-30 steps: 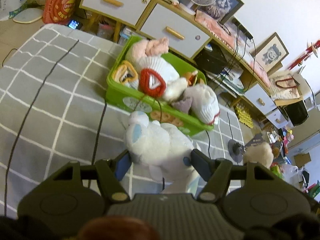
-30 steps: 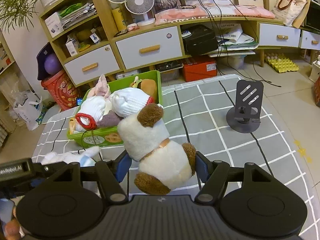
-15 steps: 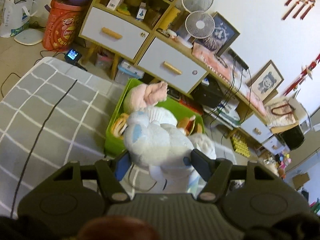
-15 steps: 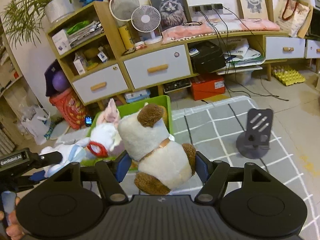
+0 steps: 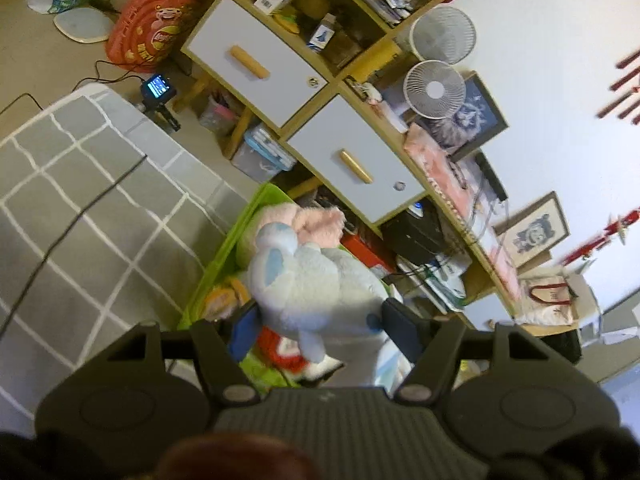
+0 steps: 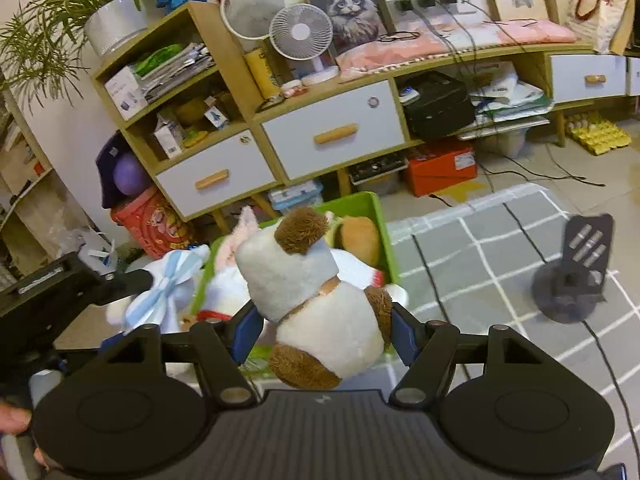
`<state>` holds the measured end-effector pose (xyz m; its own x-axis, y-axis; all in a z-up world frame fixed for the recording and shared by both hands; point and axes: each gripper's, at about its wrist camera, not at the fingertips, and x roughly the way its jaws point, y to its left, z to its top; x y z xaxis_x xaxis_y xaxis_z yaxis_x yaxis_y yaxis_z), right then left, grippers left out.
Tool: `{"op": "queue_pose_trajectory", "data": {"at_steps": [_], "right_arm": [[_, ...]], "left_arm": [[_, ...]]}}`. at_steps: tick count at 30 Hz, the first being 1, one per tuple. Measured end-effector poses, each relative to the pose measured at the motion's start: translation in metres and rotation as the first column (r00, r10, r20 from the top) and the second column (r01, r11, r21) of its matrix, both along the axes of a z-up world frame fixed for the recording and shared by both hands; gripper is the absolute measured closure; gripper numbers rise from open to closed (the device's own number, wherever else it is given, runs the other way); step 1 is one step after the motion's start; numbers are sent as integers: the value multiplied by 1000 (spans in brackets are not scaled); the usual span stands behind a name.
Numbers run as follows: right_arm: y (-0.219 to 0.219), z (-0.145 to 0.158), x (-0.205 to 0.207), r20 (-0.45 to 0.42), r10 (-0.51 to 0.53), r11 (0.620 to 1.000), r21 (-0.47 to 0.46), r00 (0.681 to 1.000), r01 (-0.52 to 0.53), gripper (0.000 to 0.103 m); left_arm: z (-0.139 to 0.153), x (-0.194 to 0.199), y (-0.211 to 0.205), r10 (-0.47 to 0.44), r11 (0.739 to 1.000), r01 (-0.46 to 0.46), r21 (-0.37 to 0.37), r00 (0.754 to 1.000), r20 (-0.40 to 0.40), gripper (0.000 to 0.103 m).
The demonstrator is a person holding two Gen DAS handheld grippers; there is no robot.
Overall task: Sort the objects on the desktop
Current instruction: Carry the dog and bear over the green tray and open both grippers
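- Left claw (image 5: 318, 322): closed on a white and pale blue plush toy (image 5: 316, 284), both fingers pressed into its sides; the toy is held in the air above the near end of the green bin (image 5: 224, 254).
- Right claw (image 6: 326, 326): closed on a white and brown plush toy (image 6: 320, 300), gripped around its body with the head pointing away from the camera; this toy hangs over the green bin (image 6: 384, 236) as well.
- Green bin: stands on the counter (image 5: 80, 224), which is covered by a grey cloth with white grid lines. It holds several soft toys, among them a pink plush (image 5: 316, 222) at the far end and a red ring-shaped piece (image 5: 280, 350) seen below the left claw.
- Right wrist view: the left claw's toy, with its pale blue bow (image 6: 160, 294), shows at the left edge of the bin; a brown plush (image 6: 356, 236) lies in the bin's far corner.
- Phone stand (image 6: 576, 276): dark, upright on the counter, well apart from the bin to the right.
- Black cables (image 6: 432, 280): run across the cloth.
- Background: a wooden shelf unit (image 6: 328, 136) with white drawers, two small fans (image 6: 300, 32) and framed pictures.
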<state>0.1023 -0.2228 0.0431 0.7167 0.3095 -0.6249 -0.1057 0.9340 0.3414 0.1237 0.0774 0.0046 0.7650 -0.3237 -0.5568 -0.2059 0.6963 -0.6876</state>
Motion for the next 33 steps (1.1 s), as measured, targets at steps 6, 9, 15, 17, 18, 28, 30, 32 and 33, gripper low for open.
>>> {"op": "queue_pose_trajectory", "data": {"at_steps": [6, 9, 15, 17, 18, 28, 30, 32, 33], "right_arm": [[17, 20, 38, 13, -16, 1000, 6, 1000, 16, 36], [28, 31, 55, 43, -6, 1000, -7, 999, 7, 36], [50, 28, 86, 46, 31, 996, -82, 998, -27, 36], [58, 24, 93, 35, 51, 992, -114, 998, -47, 36], [63, 20, 97, 28, 63, 989, -136, 998, -59, 36], [87, -30, 115, -86, 127, 967, -210, 988, -142, 36], [90, -40, 116, -104, 136, 965, -212, 985, -156, 40], [92, -46, 115, -89, 143, 959, -232, 986, -160, 44], [92, -47, 113, -82, 149, 956, -241, 985, -164, 44]], "left_arm": [[28, 38, 12, -1, 998, -2, 55, 999, 38, 37], [32, 48, 13, -9, 994, 2, 108, 998, 59, 37], [3, 55, 20, 1, 990, -8, 142, 999, 53, 37], [-6, 61, 19, -8, 989, 2, 145, 999, 38, 37], [-11, 65, 18, -18, 989, 14, 146, 999, 28, 37], [-49, 75, 16, -54, 995, 57, 82, 998, -34, 37], [-52, 74, 17, -58, 995, 60, 74, 998, -34, 36], [-59, 74, 19, -53, 997, 56, 56, 998, -43, 36], [-60, 74, 21, -51, 998, 52, 43, 998, -36, 36]]}}
